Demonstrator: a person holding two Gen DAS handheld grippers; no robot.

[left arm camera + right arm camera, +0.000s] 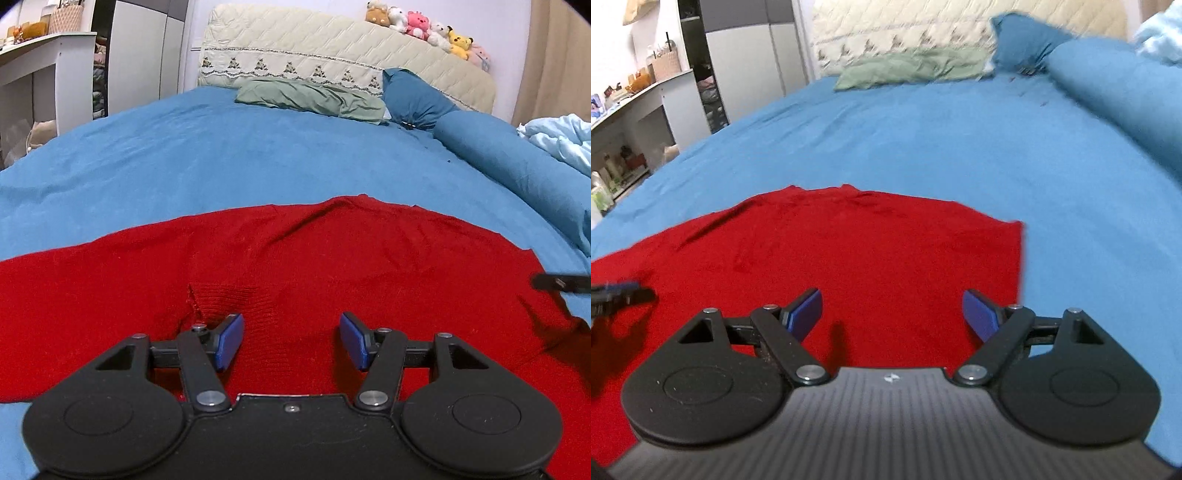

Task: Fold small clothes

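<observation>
A red knit garment (295,258) lies spread flat on the blue bedsheet (221,158). It also shows in the right wrist view (868,251). My left gripper (291,339) is open and empty, low over the garment near a ribbed patch (229,295). My right gripper (892,314) is open and empty, over the garment near its right edge (1019,258). The tip of the right gripper shows at the right of the left wrist view (554,282). The tip of the left gripper shows at the left of the right wrist view (620,291).
A green pillow (310,96), a blue pillow (417,96) and a blue bolster (517,162) lie at the head and right of the bed. A quilted headboard (332,44) carries plush toys (424,29). A white desk (40,66) stands to the left.
</observation>
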